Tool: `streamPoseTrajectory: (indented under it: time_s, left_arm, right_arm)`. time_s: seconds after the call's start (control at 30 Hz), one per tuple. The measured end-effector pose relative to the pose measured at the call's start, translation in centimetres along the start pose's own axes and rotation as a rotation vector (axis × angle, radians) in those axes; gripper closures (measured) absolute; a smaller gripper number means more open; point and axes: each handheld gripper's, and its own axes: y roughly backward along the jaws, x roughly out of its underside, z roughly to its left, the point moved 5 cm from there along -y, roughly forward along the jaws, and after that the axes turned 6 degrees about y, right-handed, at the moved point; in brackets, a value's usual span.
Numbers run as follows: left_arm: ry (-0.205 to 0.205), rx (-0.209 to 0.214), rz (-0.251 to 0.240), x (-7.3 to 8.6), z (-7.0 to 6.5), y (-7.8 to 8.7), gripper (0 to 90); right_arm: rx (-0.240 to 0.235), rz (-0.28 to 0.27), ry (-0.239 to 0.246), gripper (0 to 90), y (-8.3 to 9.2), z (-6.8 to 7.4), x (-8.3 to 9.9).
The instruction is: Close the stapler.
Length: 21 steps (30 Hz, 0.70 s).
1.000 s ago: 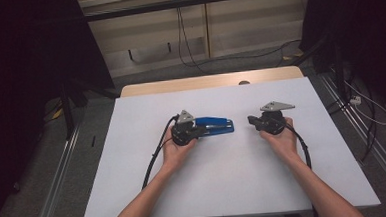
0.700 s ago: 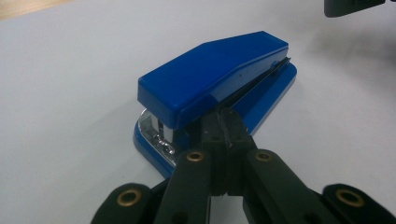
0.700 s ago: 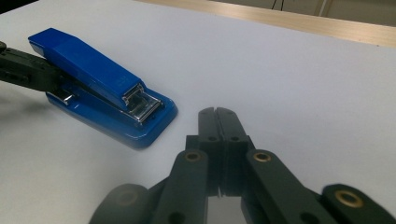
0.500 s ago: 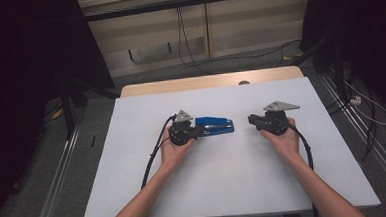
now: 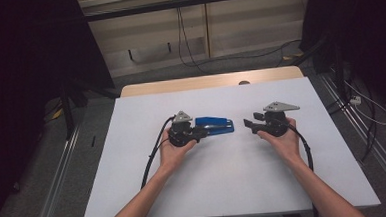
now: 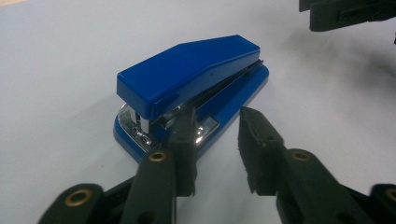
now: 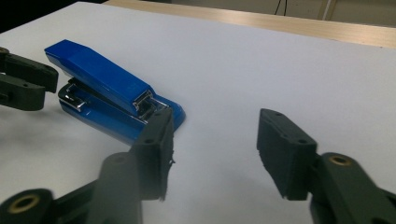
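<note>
The glossy blue plastic stapler (image 6: pixel 191 88), a wedge-shaped body with a chromed metal mouth, lies flat on the matte white table sheet (image 5: pixel 224 172) directly ahead of the left gripper (image 6: pixel 217 135), its open metal end just beyond the tips and slightly to that gripper's left side. That gripper's jaws have just been opening and now stand narrowly apart with nothing between them; one tip sits in front of the stapler's base, though whether it touches I cannot tell. The right gripper (image 7: pixel 215 140), farther off at the stapler's hinged end, has also just been opening and stands moderately wide on bare sheet, the stapler ahead and off to its left. The likely trouble: the left gap looks barely wider than the stapler, so an advance off-centre could butt a tip against the base and shove the smooth plastic along the slick sheet instead of straddling it. A grip on the sloping top could slide off, or press the sprung arm down and fire a staple.
</note>
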Motion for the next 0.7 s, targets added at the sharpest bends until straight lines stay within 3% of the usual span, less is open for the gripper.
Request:
streamPoseTrajectory:
  time_s: [0.03,0.1,0.2,0.23,0.27,0.3,0.33,0.4,0.7]
  left_arm:
    - [0.003,-0.005,-0.009,0.0,-0.1,0.1,61.1]
    - [0.006,-0.002,-0.015,0.0,-0.2,0.4,59.4]
    - [-0.002,-0.03,-0.016,0.0,-0.1,0.7,50.5]
    - [-0.019,-0.038,-0.01,0.0,-0.1,0.8,45.7]
    - [-0.014,-0.046,-0.011,0.0,-0.1,0.9,45.7]
    - [-0.031,-0.095,-0.031,0.0,0.0,1.0,33.9]
    - [-0.031,-0.095,-0.031,0.0,0.0,1.0,28.3]
    - [-0.055,-0.128,-0.04,-0.1,0.1,1.1,25.7]
    - [-0.02,-0.115,-0.058,-0.3,0.4,1.9,5.2]
  right_arm:
    - [0.003,0.002,0.006,40.7,-0.1,0.2,0.0]
    - [0.011,-0.002,0.008,36.2,-0.1,0.3,-0.1]
    - [0.021,-0.019,0.008,29.4,0.0,0.5,-0.5]
    - [0.022,-0.017,0.002,23.5,0.1,0.6,-0.5]
    - [0.022,-0.017,0.002,23.5,0.1,0.6,-0.5]
    - [0.026,-0.012,0.0,21.4,0.2,0.7,-0.5]
    - [0.026,-0.012,0.0,21.4,0.2,0.7,-0.5]
    - [0.015,-0.014,-0.018,17.2,0.2,0.8,-0.5]
    - [0.022,-0.052,-0.019,8.9,1.0,1.3,-1.2]
